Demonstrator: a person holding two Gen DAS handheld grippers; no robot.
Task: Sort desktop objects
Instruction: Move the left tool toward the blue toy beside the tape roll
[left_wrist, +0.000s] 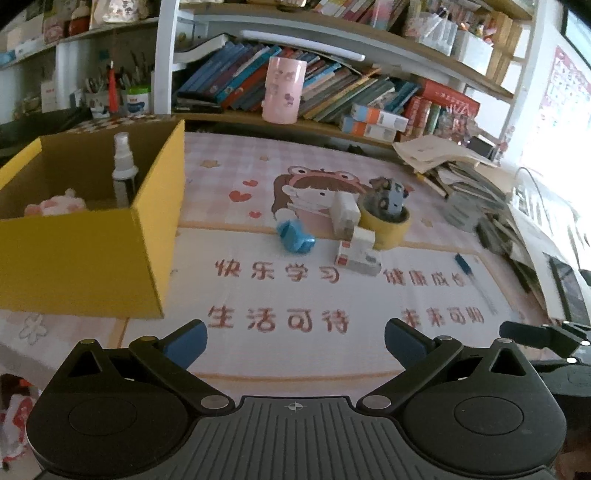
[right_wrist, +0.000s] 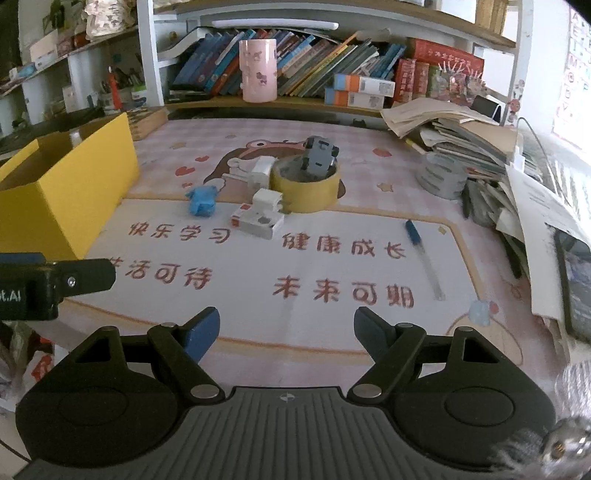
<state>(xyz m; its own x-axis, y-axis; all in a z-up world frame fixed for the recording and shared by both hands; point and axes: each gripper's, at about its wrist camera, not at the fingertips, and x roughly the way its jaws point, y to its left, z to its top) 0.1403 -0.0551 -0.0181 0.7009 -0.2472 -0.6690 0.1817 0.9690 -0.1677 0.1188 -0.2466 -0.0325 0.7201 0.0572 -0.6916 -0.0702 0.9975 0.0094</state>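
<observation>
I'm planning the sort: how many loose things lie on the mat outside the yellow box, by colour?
Blue: 2, the blue clay figure and the blue-capped pen
White: 3, the white charger, the white block and the white packet
Yellow: 1, the tape roll
Grey: 1, the toy car in the roll
Total: 7

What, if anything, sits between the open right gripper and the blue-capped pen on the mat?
Nothing visible does. The right gripper is open and empty, and only bare printed mat lies between it and the pen, which lies alone, apart from the tape roll and the white boxes.
</observation>
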